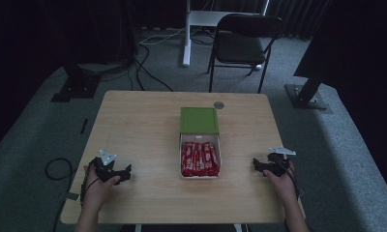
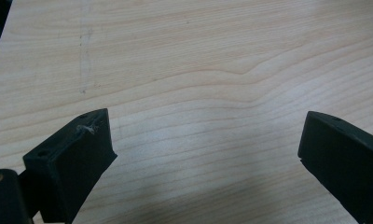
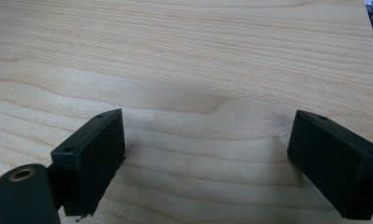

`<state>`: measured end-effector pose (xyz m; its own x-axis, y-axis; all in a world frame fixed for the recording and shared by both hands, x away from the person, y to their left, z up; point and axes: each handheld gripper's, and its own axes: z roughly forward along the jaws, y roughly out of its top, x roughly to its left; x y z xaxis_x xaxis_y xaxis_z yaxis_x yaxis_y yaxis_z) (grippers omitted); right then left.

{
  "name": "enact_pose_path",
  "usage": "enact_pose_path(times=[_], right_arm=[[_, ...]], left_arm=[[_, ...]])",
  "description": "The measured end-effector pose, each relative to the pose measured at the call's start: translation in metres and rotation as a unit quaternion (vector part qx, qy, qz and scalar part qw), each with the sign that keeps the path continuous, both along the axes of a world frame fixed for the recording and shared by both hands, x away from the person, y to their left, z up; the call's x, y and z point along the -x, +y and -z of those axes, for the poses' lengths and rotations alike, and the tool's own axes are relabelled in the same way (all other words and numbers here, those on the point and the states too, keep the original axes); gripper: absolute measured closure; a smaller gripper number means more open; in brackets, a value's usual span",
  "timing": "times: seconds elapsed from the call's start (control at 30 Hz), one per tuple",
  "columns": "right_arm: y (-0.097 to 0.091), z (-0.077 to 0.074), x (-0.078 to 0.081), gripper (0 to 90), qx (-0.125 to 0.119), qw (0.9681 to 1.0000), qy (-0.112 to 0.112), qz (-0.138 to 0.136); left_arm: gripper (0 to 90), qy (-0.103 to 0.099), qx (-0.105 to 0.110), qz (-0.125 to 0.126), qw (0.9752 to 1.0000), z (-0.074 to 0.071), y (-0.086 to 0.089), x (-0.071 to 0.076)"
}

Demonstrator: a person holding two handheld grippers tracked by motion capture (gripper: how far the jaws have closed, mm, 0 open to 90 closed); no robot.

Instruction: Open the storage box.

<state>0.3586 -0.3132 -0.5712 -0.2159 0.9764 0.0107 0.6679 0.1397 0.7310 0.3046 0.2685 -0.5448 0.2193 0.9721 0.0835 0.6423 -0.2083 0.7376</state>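
A white box packed with red wrapped bars sits at the middle of the wooden table. Its green lid lies open toward the far side. My left gripper rests on the table to the left of the box, held in a hand. In the left gripper view, the left gripper stands open over bare wood. My right gripper rests to the right of the box. Its jaws are also wide apart in the right gripper view, where the right gripper has nothing between them.
A small grey round disc lies by the table's far edge behind the lid. A black folding chair and a white stand leg are on the floor beyond the table. A black cable loop lies on the carpet at the left.
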Motion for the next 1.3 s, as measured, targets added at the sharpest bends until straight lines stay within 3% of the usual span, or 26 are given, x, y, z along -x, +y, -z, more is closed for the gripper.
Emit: enact_pose_path(times=[0.4, 0.5, 0.57, 0.73, 0.83, 1.3], right_arm=[[0.000, 0.000, 0.000, 10.6, 0.000, 1.0000, 0.000, 0.000], [0.000, 0.000, 0.000, 10.6, 0.000, 1.0000, 0.000, 0.000], [0.000, 0.000, 0.000, 10.6, 0.000, 1.0000, 0.000, 0.000], [0.000, 0.000, 0.000, 10.6, 0.000, 1.0000, 0.000, 0.000], [0.000, 0.000, 0.000, 10.6, 0.000, 1.0000, 0.000, 0.000], [0.000, 0.000, 0.000, 10.5, 0.000, 1.0000, 0.001, -0.002]], left_arm=[[3.8, 0.022, -0.019, -0.009, 0.9995, 0.010, 0.003, -0.006], [3.8, 0.025, -0.014, -0.016, 0.9995, 0.013, 0.003, -0.008], [3.8, 0.027, -0.028, -0.014, 0.9991, 0.015, 0.004, -0.008], [3.3, 0.027, -0.005, -0.020, 0.9994, 0.018, 0.005, -0.009], [3.4, 0.034, 0.027, -0.032, 0.9985, 0.020, 0.006, -0.010], [3.0, 0.034, 0.028, -0.031, 0.9986, 0.020, 0.006, -0.010]])
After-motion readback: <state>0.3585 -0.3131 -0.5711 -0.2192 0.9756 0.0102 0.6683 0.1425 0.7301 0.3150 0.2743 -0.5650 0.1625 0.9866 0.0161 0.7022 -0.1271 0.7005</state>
